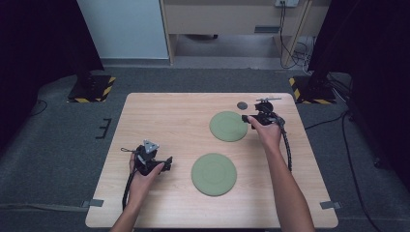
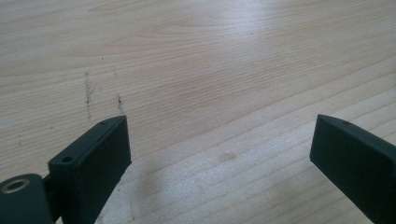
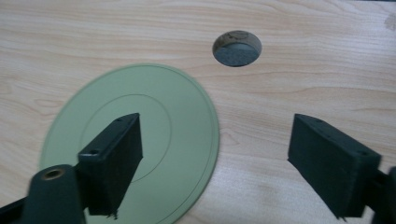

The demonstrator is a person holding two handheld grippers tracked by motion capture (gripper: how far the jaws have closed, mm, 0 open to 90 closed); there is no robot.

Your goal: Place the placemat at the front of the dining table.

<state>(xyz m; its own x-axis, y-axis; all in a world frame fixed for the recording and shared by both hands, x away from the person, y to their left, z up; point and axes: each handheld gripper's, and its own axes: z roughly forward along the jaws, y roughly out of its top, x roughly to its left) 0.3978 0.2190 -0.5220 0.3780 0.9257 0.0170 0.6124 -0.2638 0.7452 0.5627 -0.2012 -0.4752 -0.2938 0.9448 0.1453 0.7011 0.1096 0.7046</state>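
Two flat green plates lie on the wooden table (image 1: 159, 116): a far plate (image 1: 228, 126) right of centre and a near plate (image 1: 213, 174) closer to the front edge. My right gripper (image 1: 246, 118) is at the far plate's right rim. In the right gripper view its jaws (image 3: 215, 121) stand wide open. One jaw is over the far plate (image 3: 177, 116), the other over bare wood, and nothing is pinched. My left gripper (image 1: 168, 162) rests at the front left, apart from the near plate. Its jaws (image 2: 222, 121) are open over bare wood.
A small round hole (image 1: 241, 105) in the tabletop sits just behind the far plate, seen close in the right gripper view (image 3: 237, 48). Dark carpet surrounds the table. Stands with striped bases (image 1: 92, 87) are at the back corners.
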